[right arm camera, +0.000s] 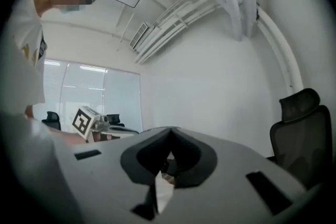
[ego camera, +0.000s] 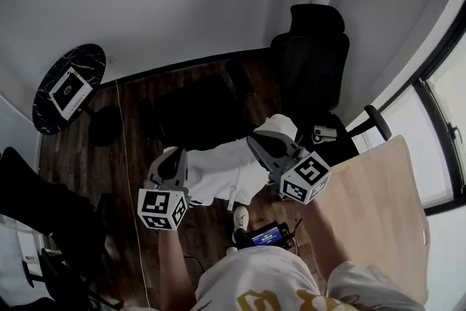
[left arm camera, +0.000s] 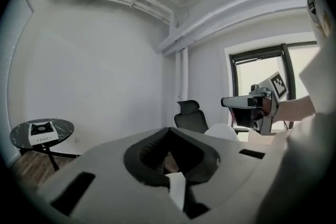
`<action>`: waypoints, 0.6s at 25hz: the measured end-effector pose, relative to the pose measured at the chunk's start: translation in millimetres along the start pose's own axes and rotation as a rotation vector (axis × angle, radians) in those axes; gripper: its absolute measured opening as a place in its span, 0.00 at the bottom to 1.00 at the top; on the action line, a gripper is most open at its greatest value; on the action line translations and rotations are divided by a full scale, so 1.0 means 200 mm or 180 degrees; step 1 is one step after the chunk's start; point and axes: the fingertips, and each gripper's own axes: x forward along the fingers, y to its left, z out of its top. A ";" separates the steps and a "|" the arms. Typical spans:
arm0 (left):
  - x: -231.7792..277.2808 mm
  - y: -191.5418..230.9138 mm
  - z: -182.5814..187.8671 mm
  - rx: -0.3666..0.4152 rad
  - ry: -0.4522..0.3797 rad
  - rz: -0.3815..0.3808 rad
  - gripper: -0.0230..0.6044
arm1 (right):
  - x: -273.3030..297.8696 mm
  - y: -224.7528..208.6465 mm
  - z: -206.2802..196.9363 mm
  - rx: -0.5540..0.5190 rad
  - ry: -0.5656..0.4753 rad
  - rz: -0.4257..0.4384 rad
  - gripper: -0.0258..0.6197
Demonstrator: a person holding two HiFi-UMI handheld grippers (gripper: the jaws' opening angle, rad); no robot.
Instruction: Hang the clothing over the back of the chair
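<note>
two grippers are raised side by side in the head view, with a white fabric garment (ego camera: 222, 175) stretched between them. the left gripper (ego camera: 175, 156) grips the garment's left edge and the right gripper (ego camera: 262, 142) grips its right edge, so the cloth hangs as a sagging band above the dark wooden floor (ego camera: 109, 164). the black high-backed office chair (ego camera: 309, 62) stands just beyond the right gripper. the garment is held in front of it and is not yet draped over its back. a round black marble-patterned table (ego camera: 91, 58) stands at the far left with a white square object (ego camera: 70, 89) on top, and a light wooden desk (ego camera: 378, 207) lies at the right.

in the left gripper view the left gripper (left arm camera: 169, 149) has its dark pads pressed fully together with no gap, and a strip of the white garment (left arm camera: 177, 189) is pinched between them. beyond the jaws the chair (left arm camera: 190, 115) stands against the white wall. the right gripper shows further right, near a window.

in the right gripper view the right gripper (right arm camera: 169, 152) is likewise clamped tight, with a narrow fold of the white garment (right arm camera: 163, 189) caught between its pads. the chair (right arm camera: 299, 134) sits at the right edge, and the left gripper's marker cube shows at the left.
</note>
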 end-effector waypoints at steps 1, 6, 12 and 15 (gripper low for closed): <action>-0.04 -0.03 0.01 0.0003 -0.0033 -0.0007 0.07 | -0.03 0.04 0.00 0.0030 -0.0045 -0.0062 0.06; -0.20 -0.18 0.00 -0.0151 -0.0166 -0.0107 0.07 | -0.23 0.12 -0.03 -0.0063 -0.0075 -0.0588 0.06; -0.36 -0.30 -0.07 -0.0073 -0.0067 0.0041 0.07 | -0.47 0.16 -0.08 -0.0228 -0.0059 -0.1182 0.06; -0.42 -0.34 -0.08 -0.0141 -0.0115 0.0097 0.07 | -0.54 0.20 -0.11 -0.0206 -0.0020 -0.1235 0.06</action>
